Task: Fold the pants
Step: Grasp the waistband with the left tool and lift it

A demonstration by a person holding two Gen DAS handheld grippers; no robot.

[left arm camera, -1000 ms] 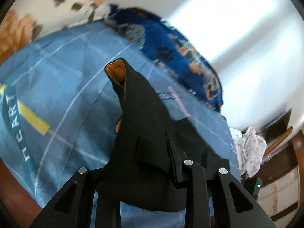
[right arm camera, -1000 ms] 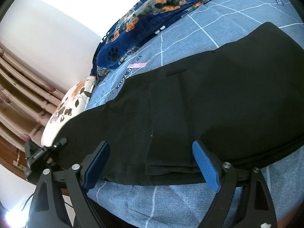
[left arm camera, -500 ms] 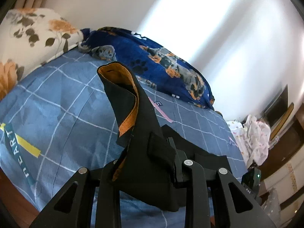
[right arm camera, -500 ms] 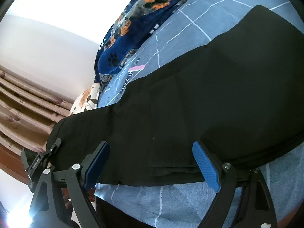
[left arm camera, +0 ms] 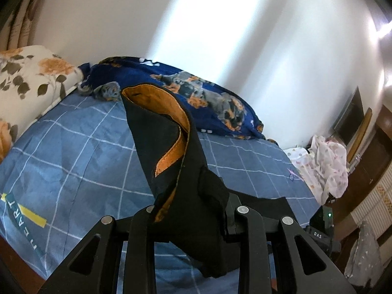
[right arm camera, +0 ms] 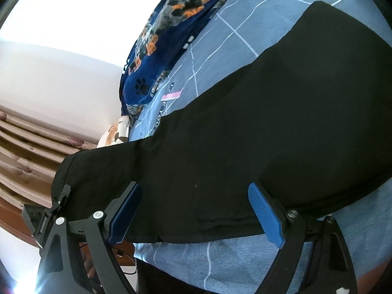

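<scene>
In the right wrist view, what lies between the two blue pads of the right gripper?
The black pants lie flat on the blue checked bedsheet there; the right gripper has its jaws wide apart, pads not pressing the cloth.

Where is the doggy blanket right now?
In the left wrist view the doggy blanket lies at the far side of the bed along the white wall, right of the flowered pillow.

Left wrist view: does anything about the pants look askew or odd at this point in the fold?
Yes. The pants held in the left gripper are twisted at the waistband, so the orange lining faces out in a curl instead of lying flat. No damage is visible.
</scene>
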